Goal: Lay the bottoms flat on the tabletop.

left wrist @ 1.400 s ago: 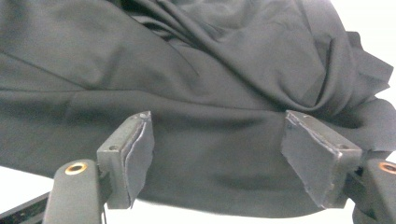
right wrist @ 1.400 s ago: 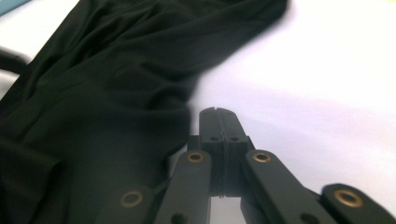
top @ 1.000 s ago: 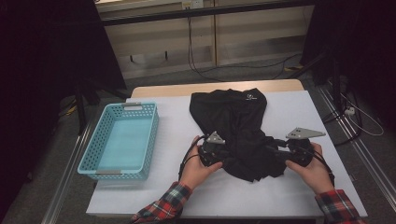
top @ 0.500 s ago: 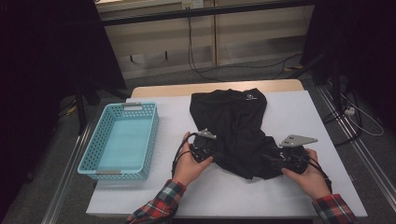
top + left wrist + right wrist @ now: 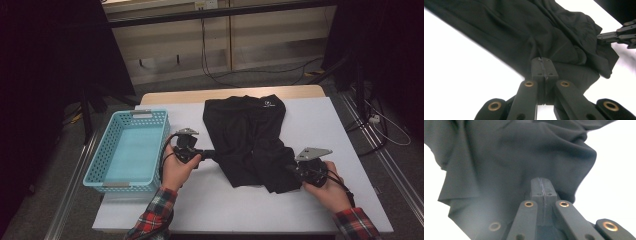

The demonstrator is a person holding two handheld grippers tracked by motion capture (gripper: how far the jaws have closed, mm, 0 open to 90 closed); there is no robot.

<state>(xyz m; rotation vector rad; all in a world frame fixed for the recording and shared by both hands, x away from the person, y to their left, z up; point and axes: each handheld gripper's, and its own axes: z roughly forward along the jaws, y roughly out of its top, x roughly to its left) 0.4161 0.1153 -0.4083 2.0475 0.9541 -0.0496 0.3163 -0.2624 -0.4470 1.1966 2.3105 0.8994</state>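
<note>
A black garment [image 5: 250, 135] with a small white logo lies on the white table [image 5: 325, 120]. My left gripper [image 5: 214, 153] is at the garment's lower left edge. In the left gripper view its jaws [image 5: 543, 62] are pressed together on a fold of the dark cloth [image 5: 524, 32]. My right gripper [image 5: 291, 169] is at the garment's lower right corner. Its jaws [image 5: 543, 182] have just been closing and now pinch the cloth [image 5: 511, 157]. The right gripper [image 5: 599, 38] also shows far off in the left gripper view.
A light blue plastic basket [image 5: 101, 155] stands on the table to the left of my left hand. Beyond the table's far edge are a floor with cables and dark stands. Metal rails run along both sides of the table.
My left hand has moved left toward the basket, drawing the garment's left edge with it. The bunched front of the cloth has spread out. The right hand has stayed in place.
</note>
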